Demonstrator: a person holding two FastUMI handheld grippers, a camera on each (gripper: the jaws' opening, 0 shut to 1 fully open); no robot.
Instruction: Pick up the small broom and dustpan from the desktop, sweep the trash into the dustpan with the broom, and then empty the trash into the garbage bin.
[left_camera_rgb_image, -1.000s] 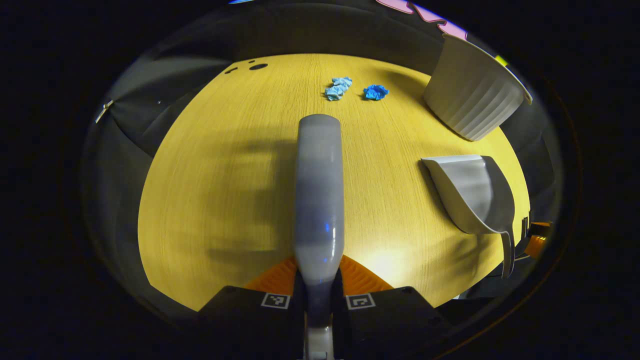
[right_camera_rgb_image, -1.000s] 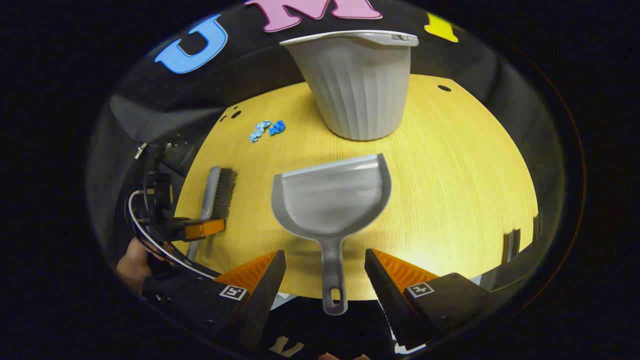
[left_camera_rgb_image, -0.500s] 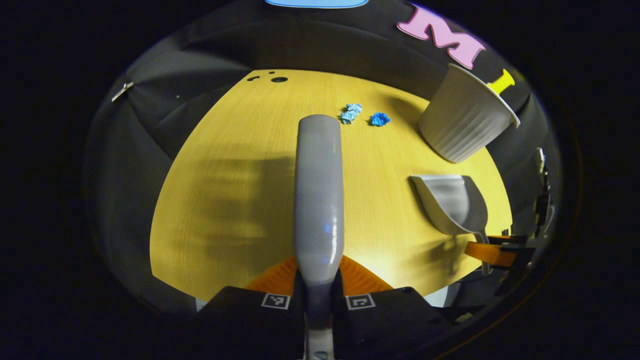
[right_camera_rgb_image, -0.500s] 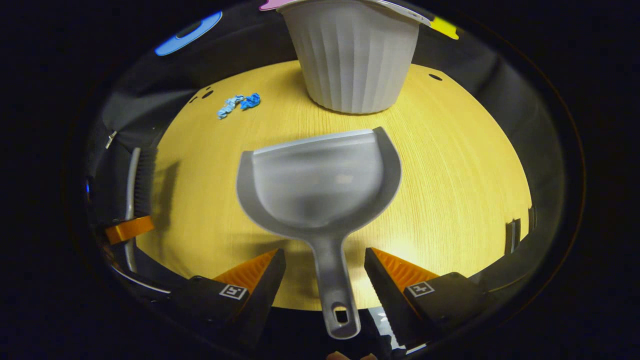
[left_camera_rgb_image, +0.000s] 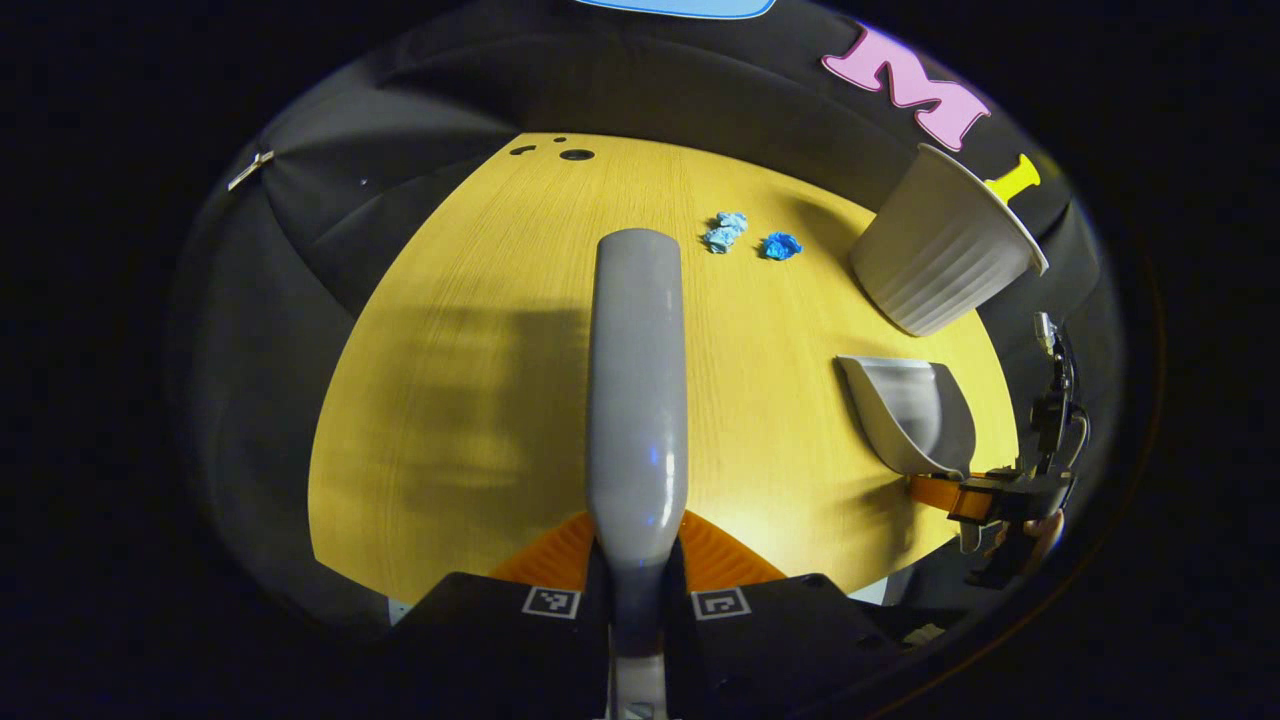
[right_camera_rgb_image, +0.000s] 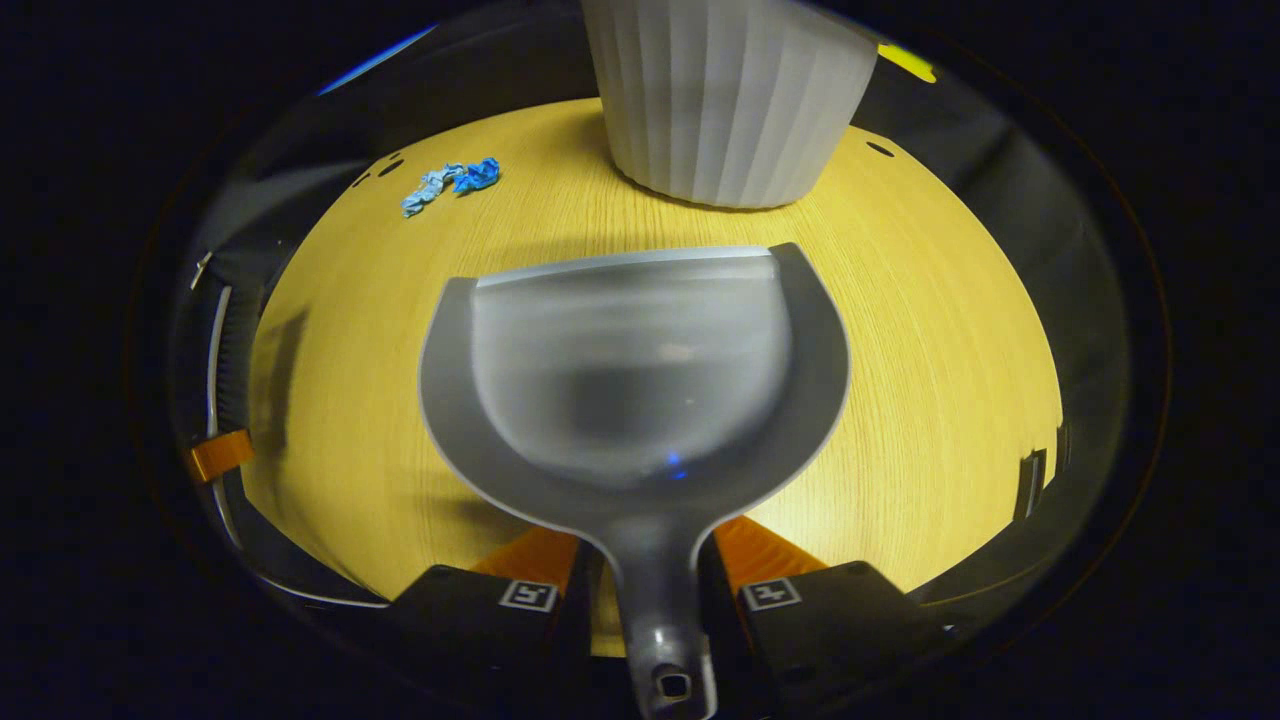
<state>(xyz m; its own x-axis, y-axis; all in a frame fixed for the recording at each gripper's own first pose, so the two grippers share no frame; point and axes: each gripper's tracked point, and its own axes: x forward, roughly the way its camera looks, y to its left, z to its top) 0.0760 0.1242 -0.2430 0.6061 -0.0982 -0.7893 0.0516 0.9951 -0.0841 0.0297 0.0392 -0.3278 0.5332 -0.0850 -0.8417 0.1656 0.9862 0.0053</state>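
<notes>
Grippers first: the left gripper (left_camera_rgb_image: 637, 560) is clamped on the broom (left_camera_rgb_image: 636, 380) by its handle, back of the head pointing forward over the desk (left_camera_rgb_image: 480, 400); the right gripper (right_camera_rgb_image: 648, 575) has both fingers pressed on the dustpan (right_camera_rgb_image: 632, 360) handle, so the open lip faces ahead, ready to take sweepings; 2 blue paper scraps (left_camera_rgb_image: 750, 236) lie well ahead; the ribbed bin (right_camera_rgb_image: 725, 100) stands just beyond the dustpan, handy for tipping.

Dim booth, with warm light pooling on the yellow bench (left_camera_rgb_image: 480, 330) and a bright glare patch near its closest edge. Soft shadows fall to the left. The dustpan (right_camera_rgb_image: 630, 370) looks slightly blurred, perhaps from motion. Fisheye distortion bends and darkens the edges.
</notes>
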